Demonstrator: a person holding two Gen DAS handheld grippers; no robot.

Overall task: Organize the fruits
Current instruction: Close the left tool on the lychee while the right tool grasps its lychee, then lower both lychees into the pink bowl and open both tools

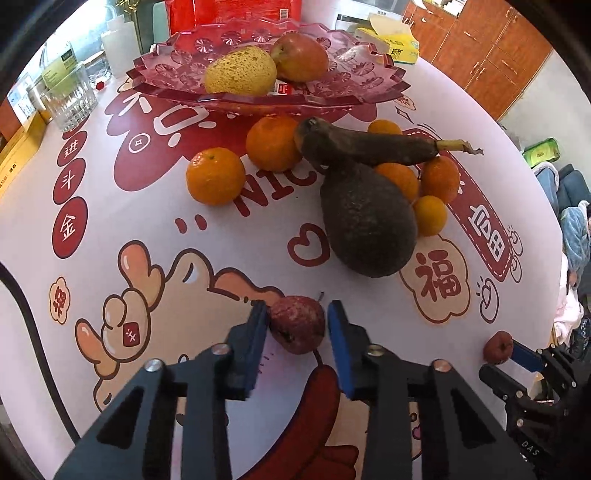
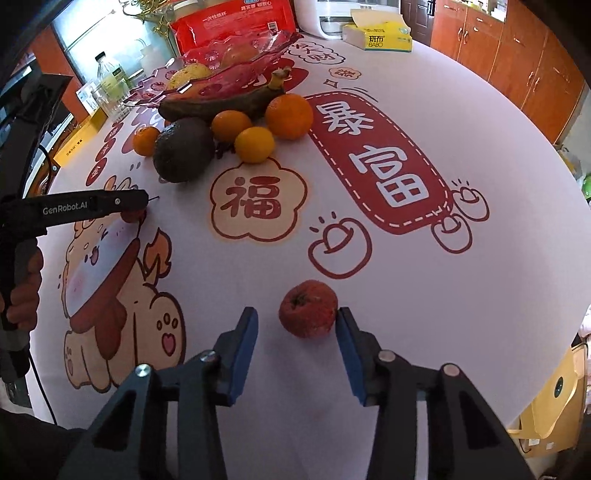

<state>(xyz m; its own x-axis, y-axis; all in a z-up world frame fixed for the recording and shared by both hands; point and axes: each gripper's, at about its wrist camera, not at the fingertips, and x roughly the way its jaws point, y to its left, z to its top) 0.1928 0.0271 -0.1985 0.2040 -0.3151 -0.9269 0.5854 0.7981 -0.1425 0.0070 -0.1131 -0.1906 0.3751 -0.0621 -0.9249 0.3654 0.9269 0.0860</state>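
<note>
— Left gripper [image 1: 297,321]?
— Down low over the printed surface [image 1: 155,206], jaws spread around a small dark-red pear [image 1: 297,324]. Left pad against the skin or just beside it, cannot tell which; right pad with a sliver of gap. Resting on the surface, stem up and back.

— And the right gripper [image 2: 297,325]?
— Jaws spread wide around a wrinkled red fruit [image 2: 308,309], apple-like, calyx toward the camera. Right pad touching or nearly touching its side; left pad well apart. Sitting on the surface, not lifted.

— Farther back?
— A loose cluster: a big dark avocado [image 1: 369,225] lying nearest, a blackened banana [image 1: 369,146] propped across its narrow end, stalk pointing right. Around them, several oranges [image 1: 215,176], two to the left of the avocado, the others tucked behind and to its right.

— Beyond that?
— A red translucent fruit tray [image 1: 177,70] with a scalloped rim, holding a speckled yellow pear [image 1: 240,72] and a red-yellow apple [image 1: 301,57], touching each other.

— Anything else?
— A clear ribbed glass [image 1: 70,98] at the left edge, a yellow tissue box [image 1: 400,50] behind the tray, a red plastic packet [image 2: 236,27] at the back.
</note>
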